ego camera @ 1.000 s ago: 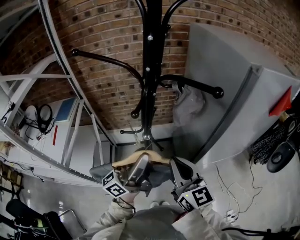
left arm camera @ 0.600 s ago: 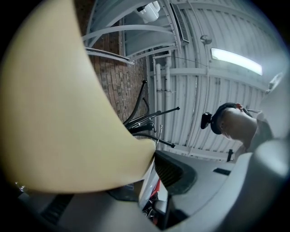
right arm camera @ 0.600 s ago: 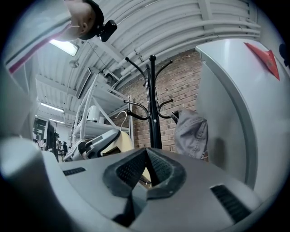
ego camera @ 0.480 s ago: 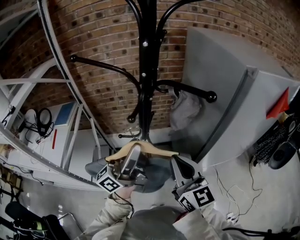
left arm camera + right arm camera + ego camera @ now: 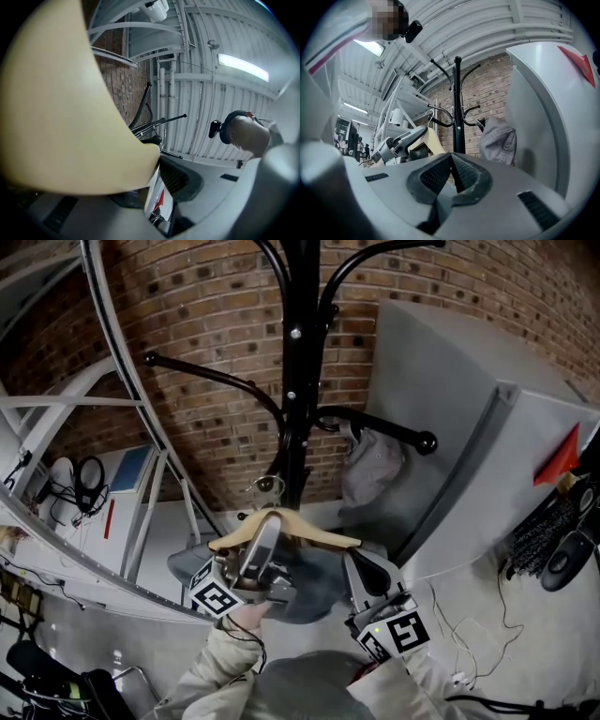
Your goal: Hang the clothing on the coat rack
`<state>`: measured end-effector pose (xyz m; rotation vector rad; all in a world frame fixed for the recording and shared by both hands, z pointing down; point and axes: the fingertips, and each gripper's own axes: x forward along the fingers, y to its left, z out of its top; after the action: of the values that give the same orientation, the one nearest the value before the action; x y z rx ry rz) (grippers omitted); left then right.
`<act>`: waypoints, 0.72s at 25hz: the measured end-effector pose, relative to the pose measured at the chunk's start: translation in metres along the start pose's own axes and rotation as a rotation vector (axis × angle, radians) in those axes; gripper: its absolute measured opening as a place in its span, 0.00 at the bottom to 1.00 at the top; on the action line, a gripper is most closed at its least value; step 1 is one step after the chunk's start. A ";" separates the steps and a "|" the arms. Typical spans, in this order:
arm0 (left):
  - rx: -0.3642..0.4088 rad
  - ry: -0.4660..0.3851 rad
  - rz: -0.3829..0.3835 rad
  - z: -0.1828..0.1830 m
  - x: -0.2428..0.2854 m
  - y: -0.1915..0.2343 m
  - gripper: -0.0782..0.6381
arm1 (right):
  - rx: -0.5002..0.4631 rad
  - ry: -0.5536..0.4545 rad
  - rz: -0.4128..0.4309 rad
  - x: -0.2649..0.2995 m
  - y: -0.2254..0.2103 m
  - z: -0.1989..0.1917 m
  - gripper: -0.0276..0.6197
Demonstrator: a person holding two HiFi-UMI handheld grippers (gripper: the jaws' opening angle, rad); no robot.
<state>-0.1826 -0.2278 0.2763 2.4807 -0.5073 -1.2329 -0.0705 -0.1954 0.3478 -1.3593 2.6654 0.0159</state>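
The black coat rack (image 5: 298, 381) stands against the brick wall, and a grey garment (image 5: 370, 460) hangs from its right arm (image 5: 394, 426). My left gripper (image 5: 267, 532) is shut on a wooden hanger (image 5: 323, 534), tilted upward just below the rack's pole. Its jaws have just closed a little further on the hanger. Grey clothing (image 5: 314, 589) drapes from the hanger, and its metal hook (image 5: 265, 486) sits close to the pole. In the left gripper view the hanger (image 5: 56, 117) fills the left side. My right gripper (image 5: 361, 568) is shut beside the clothing; whether it pinches cloth is hidden. Its pads (image 5: 461, 176) meet.
A tall grey cabinet (image 5: 469, 427) stands right of the rack, bearing a red triangle (image 5: 562, 448). White metal framing (image 5: 122, 371) curves along the left. The rack's left arm (image 5: 206, 371) is bare. Cables (image 5: 469, 624) lie on the floor at the right.
My left gripper has lifted the hanger and its clothing up toward the rack's pole. The right gripper has stayed about where it was.
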 end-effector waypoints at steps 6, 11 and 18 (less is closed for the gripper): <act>0.010 -0.004 -0.010 0.004 0.008 0.006 0.25 | 0.000 -0.009 -0.001 0.003 -0.004 0.001 0.08; 0.010 -0.002 -0.001 0.005 0.009 0.011 0.25 | -0.006 -0.018 -0.014 0.004 -0.009 0.003 0.08; 0.011 0.003 0.023 0.002 0.009 0.028 0.25 | -0.005 -0.013 -0.016 0.009 -0.011 -0.001 0.08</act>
<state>-0.1842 -0.2568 0.2812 2.4784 -0.5415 -1.2200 -0.0669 -0.2089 0.3479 -1.3765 2.6460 0.0287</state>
